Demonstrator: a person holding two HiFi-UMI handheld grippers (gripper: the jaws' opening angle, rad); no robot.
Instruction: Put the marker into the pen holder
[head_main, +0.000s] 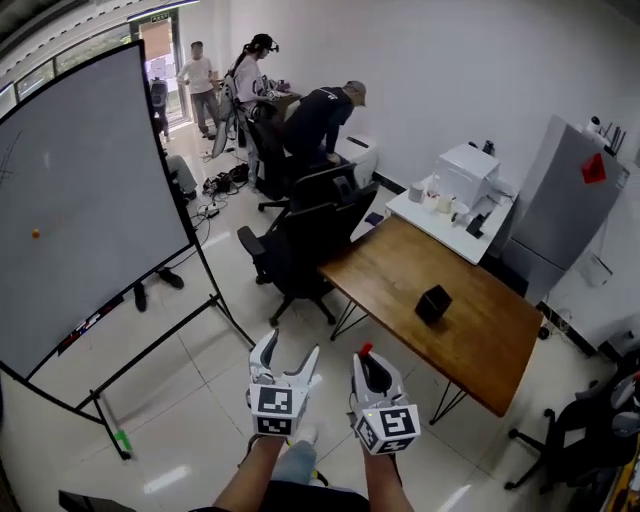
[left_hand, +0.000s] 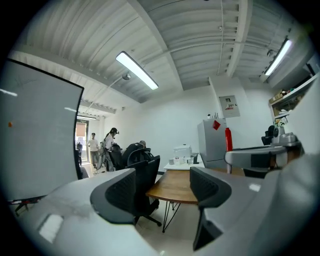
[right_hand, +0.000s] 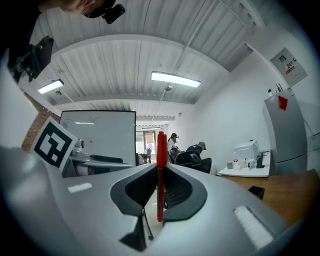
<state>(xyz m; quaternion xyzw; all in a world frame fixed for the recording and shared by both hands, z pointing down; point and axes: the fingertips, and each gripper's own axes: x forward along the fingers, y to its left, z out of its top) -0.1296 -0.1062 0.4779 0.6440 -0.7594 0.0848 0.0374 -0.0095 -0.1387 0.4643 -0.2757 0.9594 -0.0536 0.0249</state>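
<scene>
Open floor (head_main: 200, 400) lies before me. The table (head_main: 480, 350) edge is to my right, the whiteboard (head_main: 90, 190) legs to my left. One marker (right_hand: 160, 165), upright, clenched in right tongs (head_main: 368, 362). One pen holder (head_main: 433, 304) on the table, well apart. Left tongs (left_hand: 162, 190) gape, empty. A chair (head_main: 300, 240) crowds the table's left end; three people (head_main: 320, 120) beyond.

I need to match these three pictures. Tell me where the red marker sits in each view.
Head view: marker, red tip poking from the right gripper, bottom centre.
Left gripper view: marker upright, right of centre, before the grey fridge.
Right gripper view: marker dead centre, clamped upright between the jaws.
Shared landmark: wooden table.
</scene>
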